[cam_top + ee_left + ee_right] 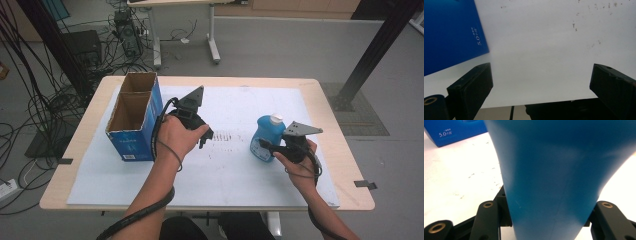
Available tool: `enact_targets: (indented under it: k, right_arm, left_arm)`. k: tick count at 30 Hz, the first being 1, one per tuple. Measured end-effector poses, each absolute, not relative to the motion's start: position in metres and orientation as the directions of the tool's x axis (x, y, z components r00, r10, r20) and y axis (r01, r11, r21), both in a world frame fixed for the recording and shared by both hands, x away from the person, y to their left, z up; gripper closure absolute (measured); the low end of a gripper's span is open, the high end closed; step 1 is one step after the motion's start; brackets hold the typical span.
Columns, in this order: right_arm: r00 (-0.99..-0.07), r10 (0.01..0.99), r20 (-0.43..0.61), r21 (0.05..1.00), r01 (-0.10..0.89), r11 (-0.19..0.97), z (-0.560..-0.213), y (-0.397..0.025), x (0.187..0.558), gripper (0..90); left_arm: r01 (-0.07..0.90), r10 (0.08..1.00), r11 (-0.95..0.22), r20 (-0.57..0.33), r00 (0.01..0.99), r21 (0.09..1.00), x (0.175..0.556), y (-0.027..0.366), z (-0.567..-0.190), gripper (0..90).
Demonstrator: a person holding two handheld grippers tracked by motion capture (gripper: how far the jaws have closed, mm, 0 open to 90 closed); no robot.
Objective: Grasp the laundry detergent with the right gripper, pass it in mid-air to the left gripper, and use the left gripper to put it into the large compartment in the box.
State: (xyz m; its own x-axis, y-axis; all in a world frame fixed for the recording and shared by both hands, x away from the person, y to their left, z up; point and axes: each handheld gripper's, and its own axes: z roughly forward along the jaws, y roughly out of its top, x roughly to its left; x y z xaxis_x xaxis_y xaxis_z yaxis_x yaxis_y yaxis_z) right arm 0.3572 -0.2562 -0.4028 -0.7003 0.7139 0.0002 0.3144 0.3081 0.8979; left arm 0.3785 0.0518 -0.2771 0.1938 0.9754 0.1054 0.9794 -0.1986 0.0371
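A blue bottle (266, 134) with a white cap stands on the white mat (235, 175) at the right. My right gripper (266, 145) reaches it from the right, and in the right gripper view its jaws press both sides of the bottle (554, 165), so the right gripper (547, 206) is shut on it. An open-topped blue cardboard box (134, 122) stands at the left. Just right of the box, my left gripper (204, 136) hovers over the mat. In its own view the left gripper (541, 72) is open with nothing between the jaws, and the box (449, 32) lies at upper left.
The mat covers most of a wooden table (345, 150). The box's blue corner (454, 130) sits far off in the right gripper view. Cables, a desk's legs and a black post stand on the floor beyond the table.
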Motion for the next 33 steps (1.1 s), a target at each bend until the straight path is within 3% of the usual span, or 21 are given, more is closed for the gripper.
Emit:
enact_targets:
  k: [33]
  right_arm:
    - [-0.699,0.715,0.000,0.900,0.312,0.305,-0.4032,-0.2563,0.3568,46.2]
  left_arm:
    - [0.980,0.976,-0.195,0.109,0.190,0.042,0.3774,0.0537,-0.2756,5.0]
